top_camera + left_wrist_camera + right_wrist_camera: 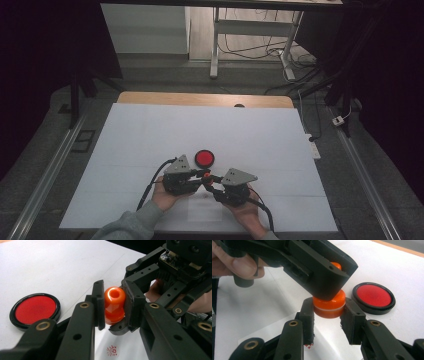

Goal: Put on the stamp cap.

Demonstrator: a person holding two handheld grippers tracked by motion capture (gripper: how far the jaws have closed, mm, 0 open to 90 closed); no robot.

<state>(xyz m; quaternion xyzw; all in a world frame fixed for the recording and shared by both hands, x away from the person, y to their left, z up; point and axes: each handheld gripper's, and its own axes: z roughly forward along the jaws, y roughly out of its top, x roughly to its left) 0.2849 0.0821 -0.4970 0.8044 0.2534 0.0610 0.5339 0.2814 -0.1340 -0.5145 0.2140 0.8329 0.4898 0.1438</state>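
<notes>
I hold the orange stamp [114, 305] between both my tools, low and centre in the high view, just above the white sheet [150, 135]. My left gripper [114, 306] is clamped on its upper part, the waisted handle with the round hole in its top; the pads press on either side of it. My right gripper [328, 315] is closed on the lower part, the wider orange cap with a pale seam running round it, its jaws flanking that cap from below in the right gripper view.

The stamp's long axis runs from handle to cap, and the two grips sit one at each end of it, so I judge the next move to be a pull or twist along that axis to part cap from body. Neither hand is nearer; both are on it.

It is glossy, bright orange plastic, small and smooth. The red ink pad [204, 158] in its black rim lies just beyond the grippers, toward the upper middle.
</notes>
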